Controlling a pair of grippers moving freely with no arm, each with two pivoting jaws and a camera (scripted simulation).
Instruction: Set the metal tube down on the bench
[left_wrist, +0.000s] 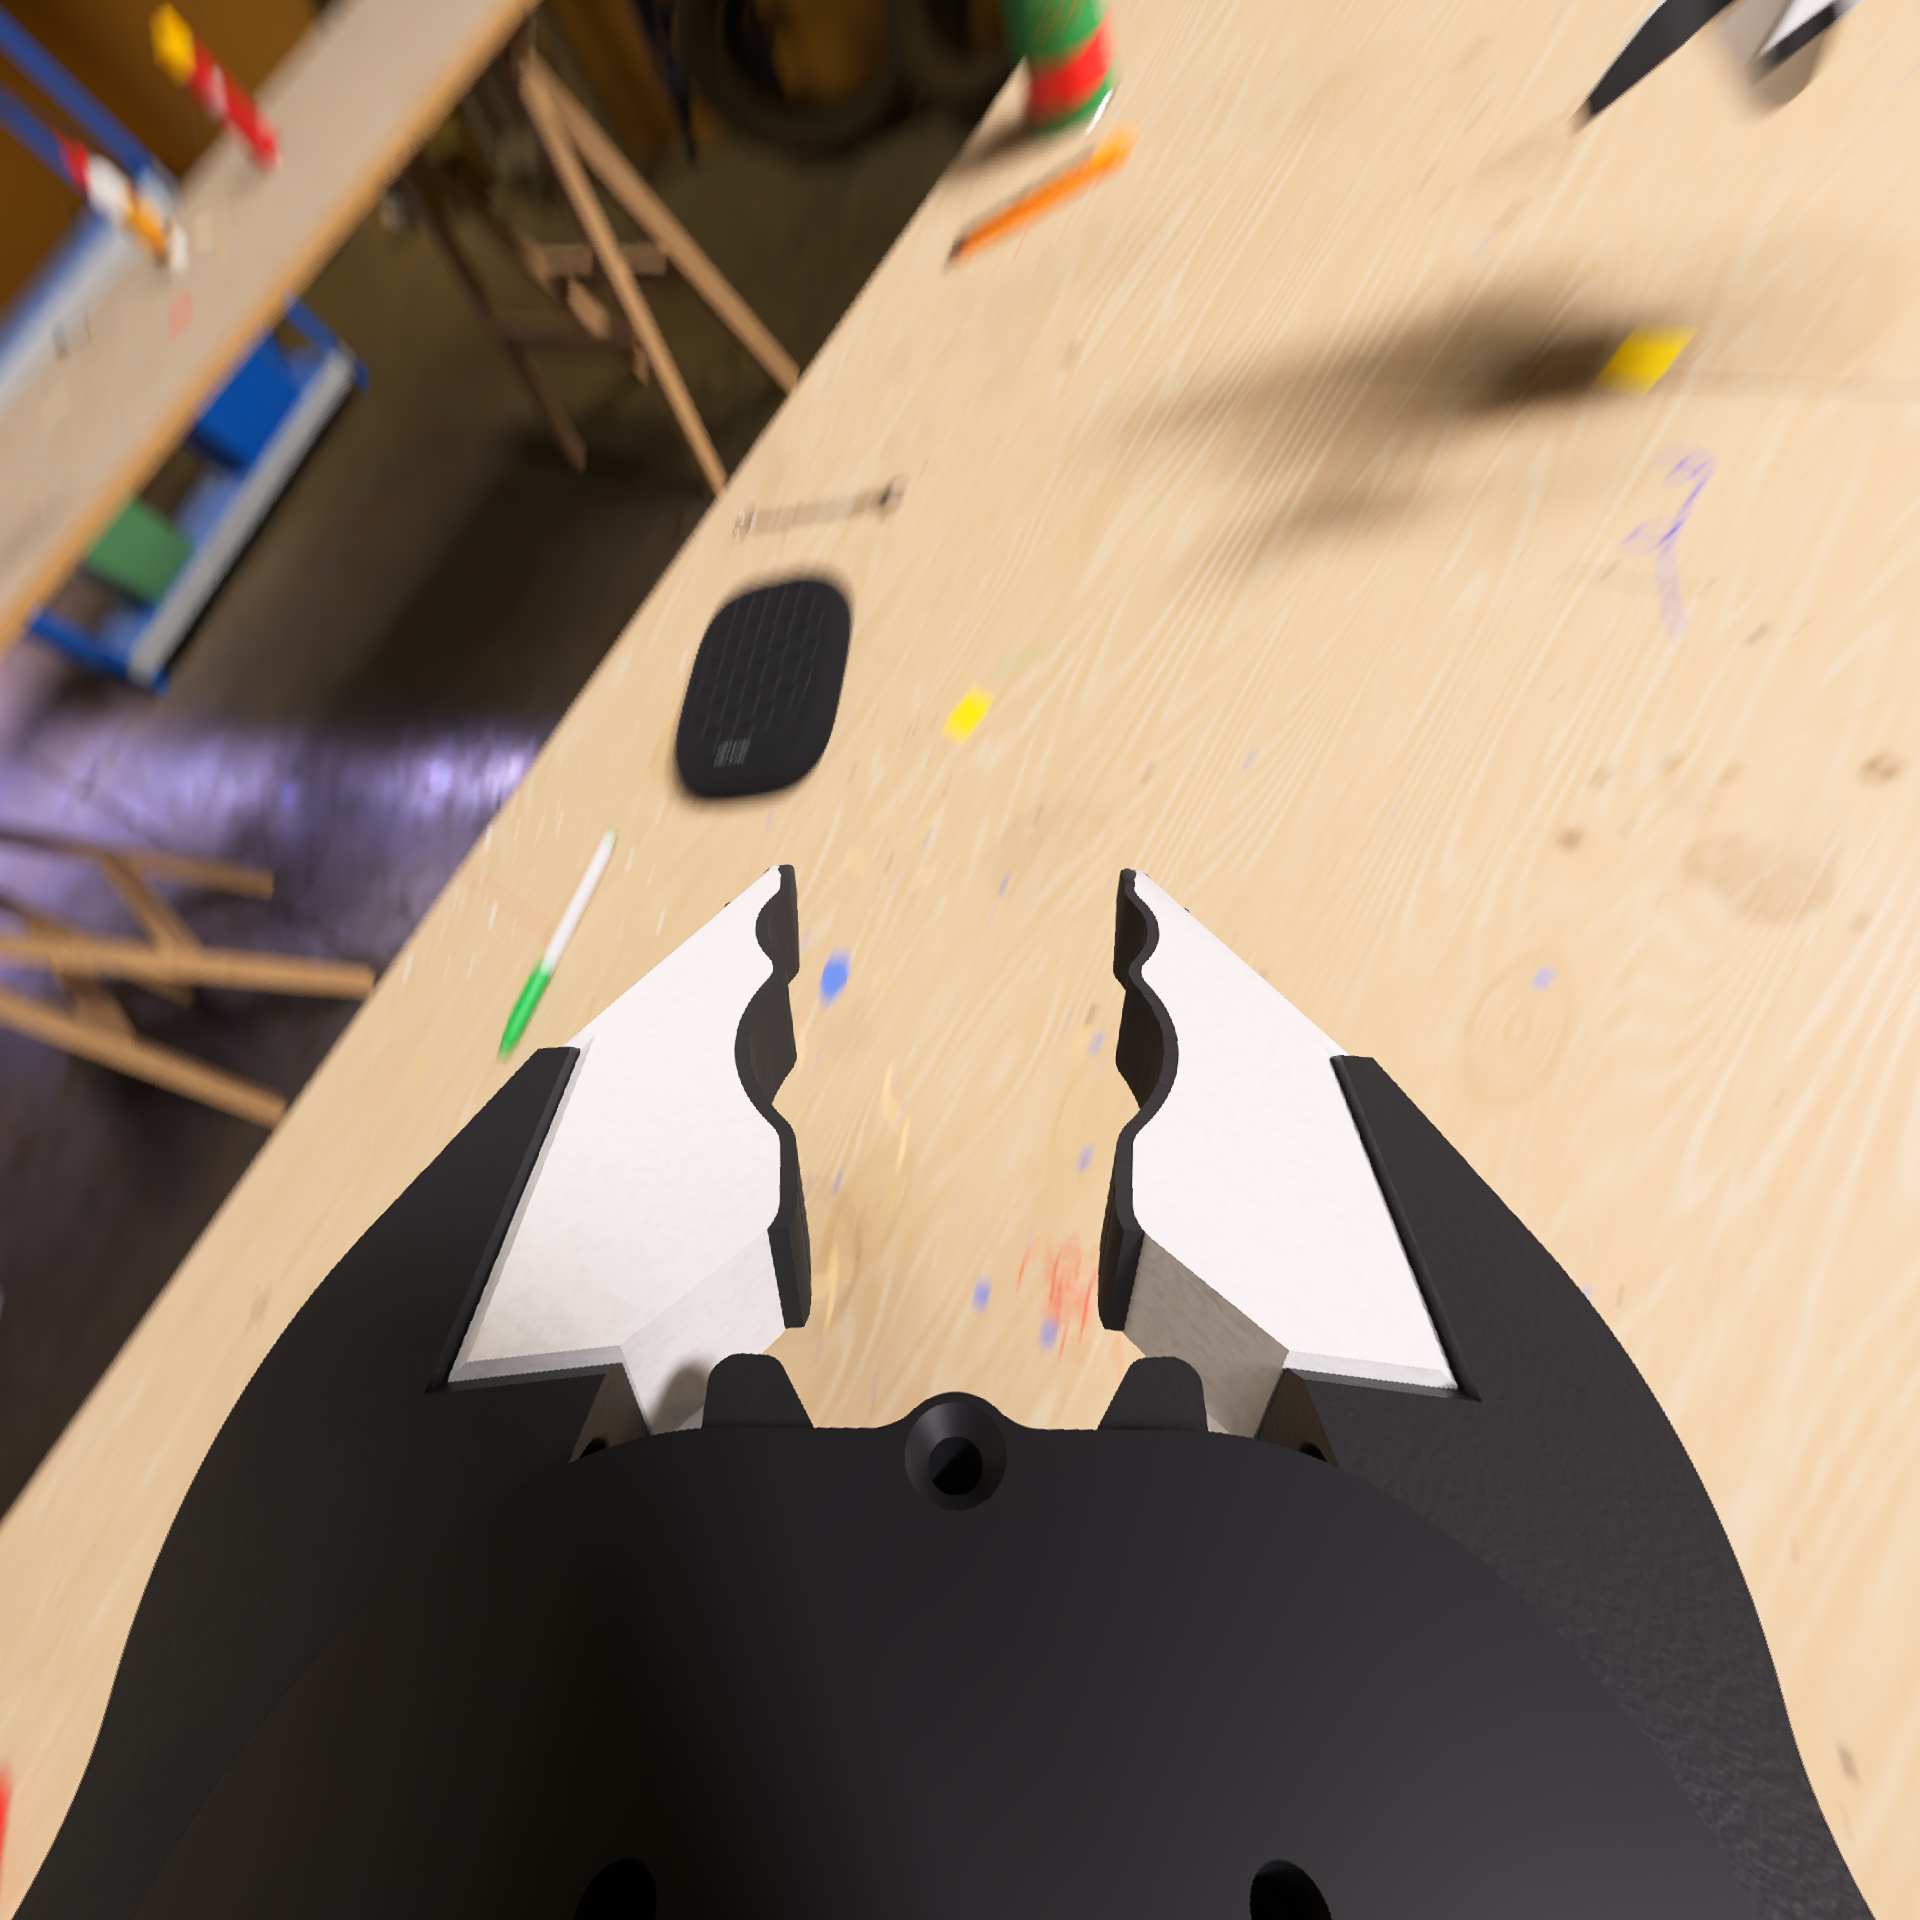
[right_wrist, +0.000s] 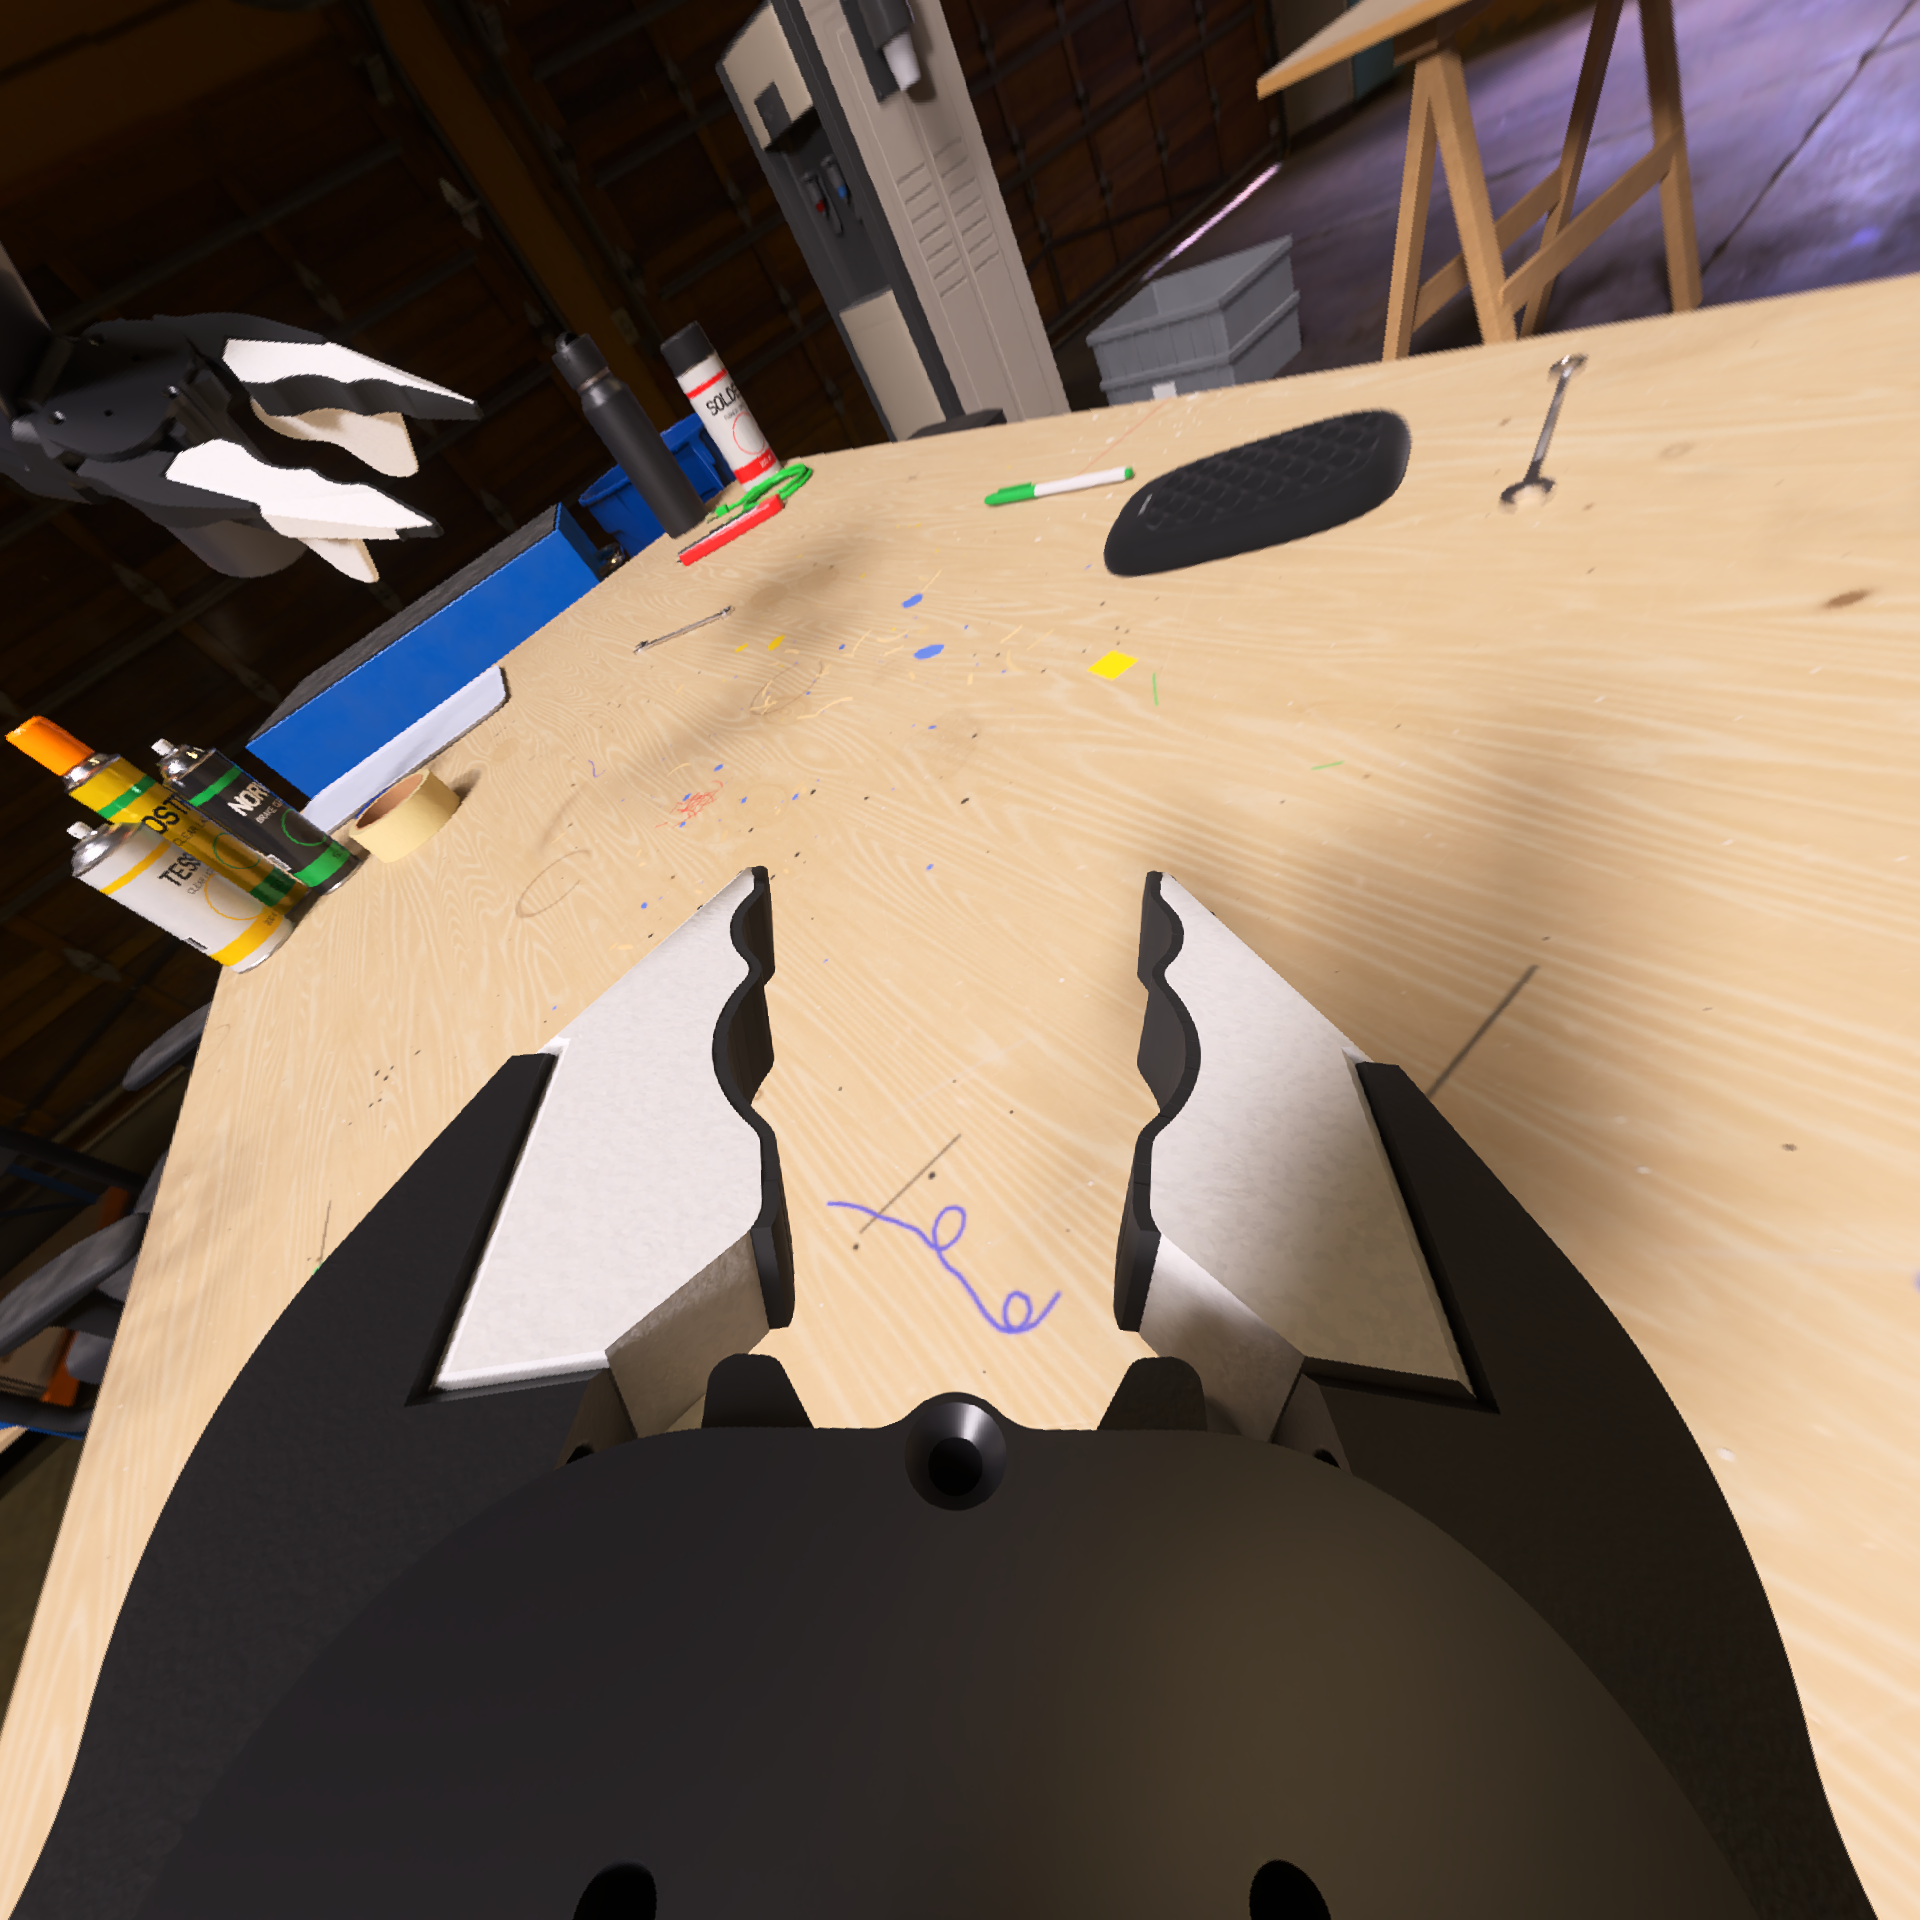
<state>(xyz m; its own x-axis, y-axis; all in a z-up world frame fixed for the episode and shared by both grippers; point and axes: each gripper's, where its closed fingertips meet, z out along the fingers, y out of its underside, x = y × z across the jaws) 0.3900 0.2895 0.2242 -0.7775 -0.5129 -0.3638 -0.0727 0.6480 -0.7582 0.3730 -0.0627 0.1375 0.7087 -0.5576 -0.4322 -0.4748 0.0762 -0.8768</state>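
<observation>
No metal tube shows clearly in either view. My left gripper (left_wrist: 956, 883) is open and empty, hovering over the pale wooden bench (left_wrist: 1351, 779) near its left edge; the left wrist view is blurred. It also shows in the right wrist view (right_wrist: 452, 465), up in the air beyond the bench's far left edge, jaws apart with nothing between them. My right gripper (right_wrist: 956, 883) is open and empty, low over the bench (right_wrist: 1403, 883) above a blue scribble. It shows blurred at the top right of the left wrist view (left_wrist: 1673, 83).
A black ribbed pad (right_wrist: 1257, 488) (left_wrist: 764, 691), a green marker (right_wrist: 1055, 486) and a wrench (right_wrist: 1545, 431) lie on the bench. Spray cans (right_wrist: 197, 842), a tape roll (right_wrist: 405, 816), a blue box (right_wrist: 416, 665) and a dark bottle (right_wrist: 623, 436) line the left edge.
</observation>
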